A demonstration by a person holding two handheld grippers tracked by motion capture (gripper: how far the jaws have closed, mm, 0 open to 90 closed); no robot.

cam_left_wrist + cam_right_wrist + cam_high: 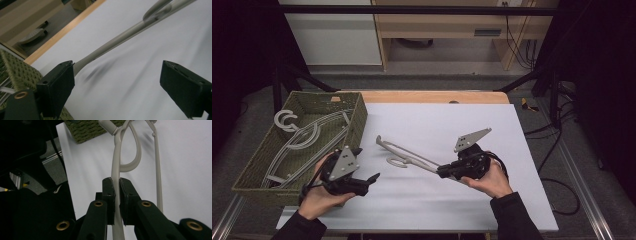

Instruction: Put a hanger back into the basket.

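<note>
A grey plastic clothes hanger (404,154) hangs tilted over the white table top, one end raised. My right gripper (443,171) is shut on its arm; in the right gripper view the jaws pinch the hanger (116,173) between their pads, the hook curving beyond. My left gripper (371,181) stands open near the table's front left, beside the basket, nothing between its fingers. In the left gripper view the hanger's arm (117,41) runs past the left jaw, behind it and apart from the pads.
A green woven basket (357,120) stands at the left edge with several more grey hangers (299,140) inside. The white sheet (492,130) covers the table; a wooden strip runs along its far edge. Cables lie on the floor at right.
</note>
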